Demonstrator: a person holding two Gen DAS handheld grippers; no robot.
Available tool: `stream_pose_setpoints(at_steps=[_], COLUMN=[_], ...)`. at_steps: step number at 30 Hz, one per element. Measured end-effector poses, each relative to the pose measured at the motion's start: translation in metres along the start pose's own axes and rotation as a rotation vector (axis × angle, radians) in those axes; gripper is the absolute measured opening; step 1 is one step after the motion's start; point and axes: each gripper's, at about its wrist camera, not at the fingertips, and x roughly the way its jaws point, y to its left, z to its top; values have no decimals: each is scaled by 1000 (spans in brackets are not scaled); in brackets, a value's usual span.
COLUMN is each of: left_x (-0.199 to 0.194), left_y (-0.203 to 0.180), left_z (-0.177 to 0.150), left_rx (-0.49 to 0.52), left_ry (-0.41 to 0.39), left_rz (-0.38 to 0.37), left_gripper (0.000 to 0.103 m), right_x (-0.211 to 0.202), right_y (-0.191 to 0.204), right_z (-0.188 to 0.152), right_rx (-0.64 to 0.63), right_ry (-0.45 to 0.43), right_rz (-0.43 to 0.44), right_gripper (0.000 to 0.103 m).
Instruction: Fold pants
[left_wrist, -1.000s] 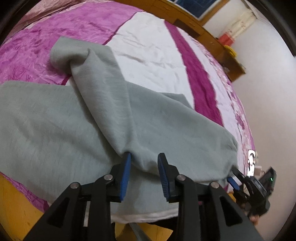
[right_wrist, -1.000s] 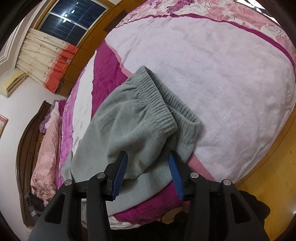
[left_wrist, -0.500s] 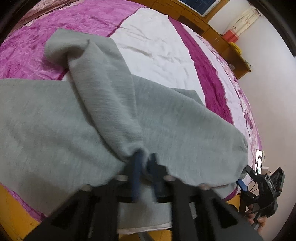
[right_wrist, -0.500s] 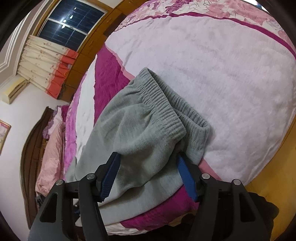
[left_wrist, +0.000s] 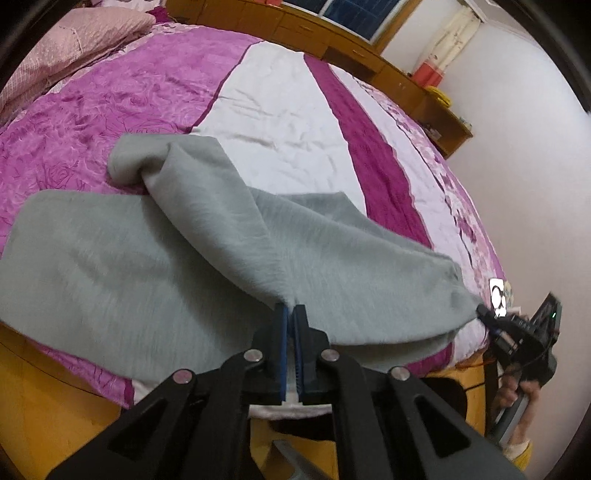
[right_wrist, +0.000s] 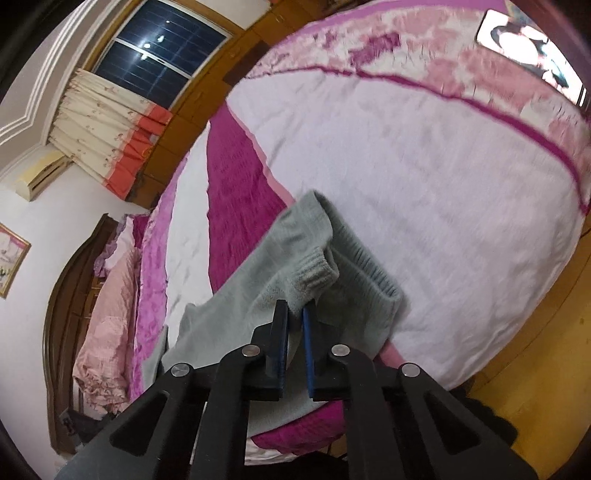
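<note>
While its blue pads pinch a fold of the grey pants (left_wrist: 207, 266), the left gripper (left_wrist: 290, 314) lifts cloth off the bed (left_wrist: 280, 122); a trouser leg trails beyond. To its right, the right gripper (right_wrist: 293, 314), jaws just closed, nips the ribbed waistband (right_wrist: 314, 271). Its hand (left_wrist: 517, 397) is half cut off by the frame edge. Motion blur softens the fabric.

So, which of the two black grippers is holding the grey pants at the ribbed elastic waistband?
The right gripper: it pinches the gathered waistband of the grey fleece pants. The left gripper grips plain fabric.
</note>
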Motion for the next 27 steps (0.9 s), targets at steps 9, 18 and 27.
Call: stream_pose_setpoints(at_steps=[9, 18, 27], left_x=[34, 39, 20], left_y=[14, 16, 7], left_z=[-41, -42, -40], left_rx=[2, -10, 23], left_ry=[126, 126, 74], left_rz=[67, 57, 52], left_gripper=[3, 3, 2], right_x=[-8, 7, 23], right_y=[-26, -26, -8], right_z=[-8, -18, -6], right_rx=[8, 82, -27], right_ry=[-2, 53, 61], right_rz=[-79, -24, -88], right_gripper=[0, 52, 0])
